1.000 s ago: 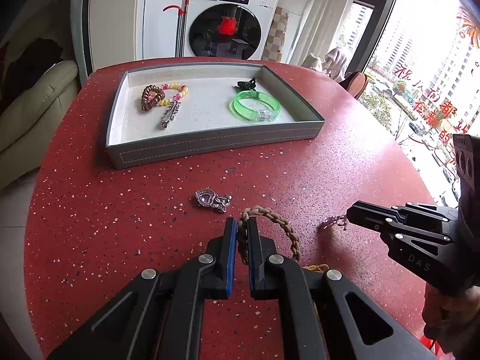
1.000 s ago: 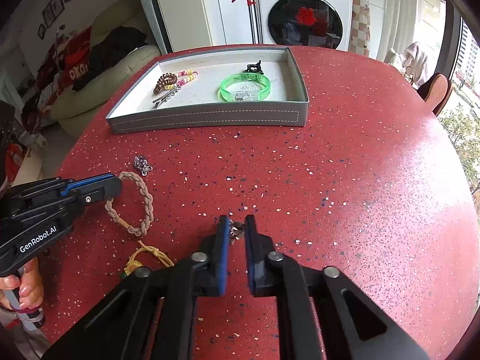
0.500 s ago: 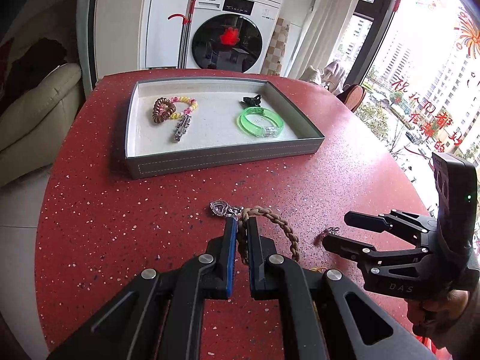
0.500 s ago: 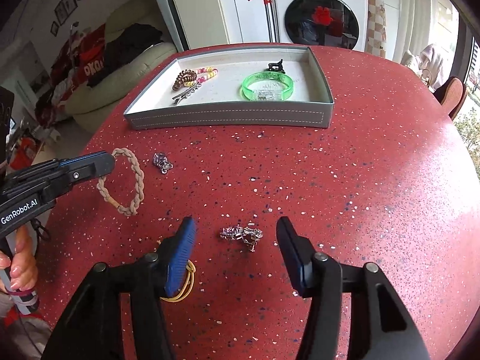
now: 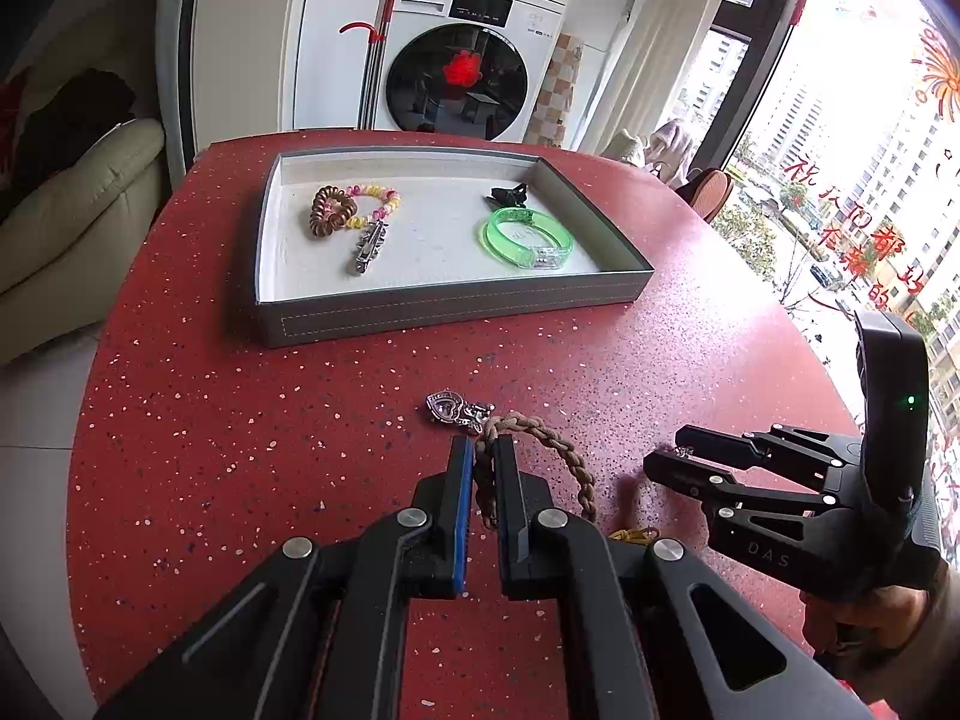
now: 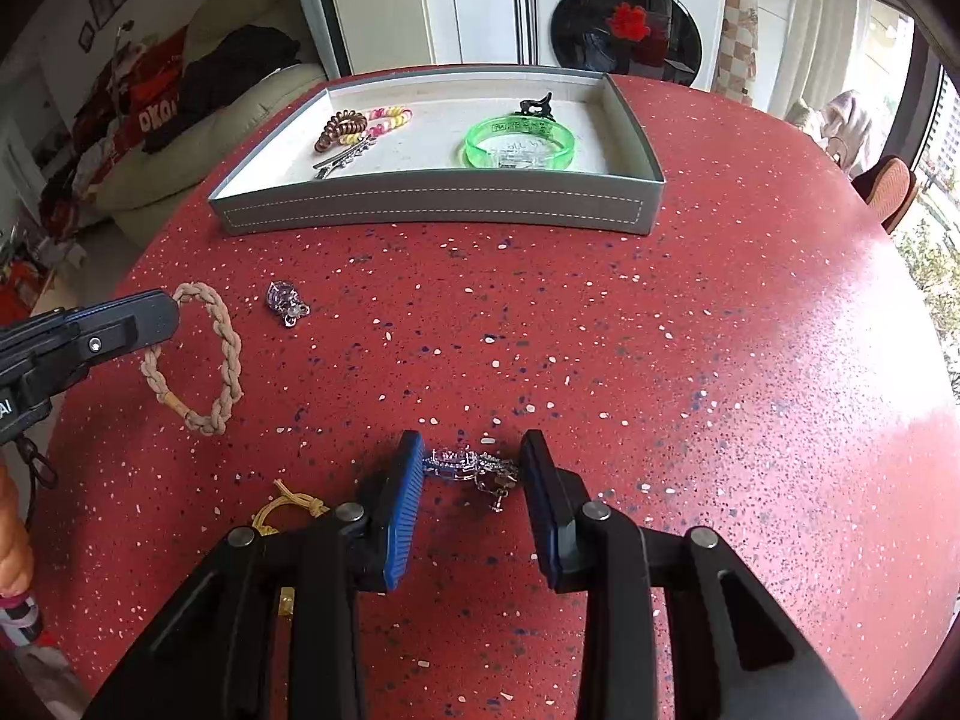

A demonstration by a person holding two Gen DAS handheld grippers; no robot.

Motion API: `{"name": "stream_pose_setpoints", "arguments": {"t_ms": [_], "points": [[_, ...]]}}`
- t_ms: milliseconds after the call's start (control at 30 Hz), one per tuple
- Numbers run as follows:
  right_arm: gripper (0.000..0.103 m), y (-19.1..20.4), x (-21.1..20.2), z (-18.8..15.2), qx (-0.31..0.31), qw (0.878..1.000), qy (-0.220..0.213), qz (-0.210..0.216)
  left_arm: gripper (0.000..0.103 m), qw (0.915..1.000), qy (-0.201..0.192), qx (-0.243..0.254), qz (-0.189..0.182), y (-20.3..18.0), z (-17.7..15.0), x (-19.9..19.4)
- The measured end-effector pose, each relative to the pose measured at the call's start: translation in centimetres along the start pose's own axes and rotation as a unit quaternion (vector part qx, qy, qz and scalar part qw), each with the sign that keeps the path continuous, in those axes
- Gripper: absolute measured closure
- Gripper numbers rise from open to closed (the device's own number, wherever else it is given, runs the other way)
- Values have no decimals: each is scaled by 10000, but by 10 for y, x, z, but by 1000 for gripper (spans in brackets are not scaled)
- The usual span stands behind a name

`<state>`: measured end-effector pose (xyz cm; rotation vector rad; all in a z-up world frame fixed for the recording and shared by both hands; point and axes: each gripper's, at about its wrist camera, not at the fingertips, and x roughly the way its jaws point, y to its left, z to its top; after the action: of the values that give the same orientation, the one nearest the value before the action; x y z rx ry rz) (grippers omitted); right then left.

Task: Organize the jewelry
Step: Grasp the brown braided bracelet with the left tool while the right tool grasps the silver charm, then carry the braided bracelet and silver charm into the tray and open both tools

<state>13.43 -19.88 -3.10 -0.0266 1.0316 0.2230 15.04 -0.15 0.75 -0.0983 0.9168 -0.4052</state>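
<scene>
Both tools are built of black angular linkage arms joined by round silver screws. The left tool [image 5: 478, 456] is fitted with blue ribbed pads on its inner finger faces, as is the right tool [image 6: 471, 468]. "DAS" is embossed on the right tool's body, where a small green light is lit on an upright black housing.

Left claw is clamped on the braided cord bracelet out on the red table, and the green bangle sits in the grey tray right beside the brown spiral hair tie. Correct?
Not quite. The left claw does grip the braided cord bracelet on the red table, but in the grey tray the green bangle lies apart from the brown spiral hair tie, at the opposite end. The left wrist view shows this.
</scene>
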Motion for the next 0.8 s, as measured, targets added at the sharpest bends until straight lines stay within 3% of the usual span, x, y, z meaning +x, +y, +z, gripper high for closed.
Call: {"name": "stream_pose_setpoints", "arguments": {"t_ms": [233,467,800], "points": [[67,-12,-21,16,239,9994,-229,122,78,9998,-204,27,-30,2,17,-8],[67,-16,-36,56,328,9978,-515,247,78,9991,-414,10,-14,10,50,-6],[67,-24,-6,126,474,9969,-535,327,78,9991,-403,-23,152,27,109,36]]}}
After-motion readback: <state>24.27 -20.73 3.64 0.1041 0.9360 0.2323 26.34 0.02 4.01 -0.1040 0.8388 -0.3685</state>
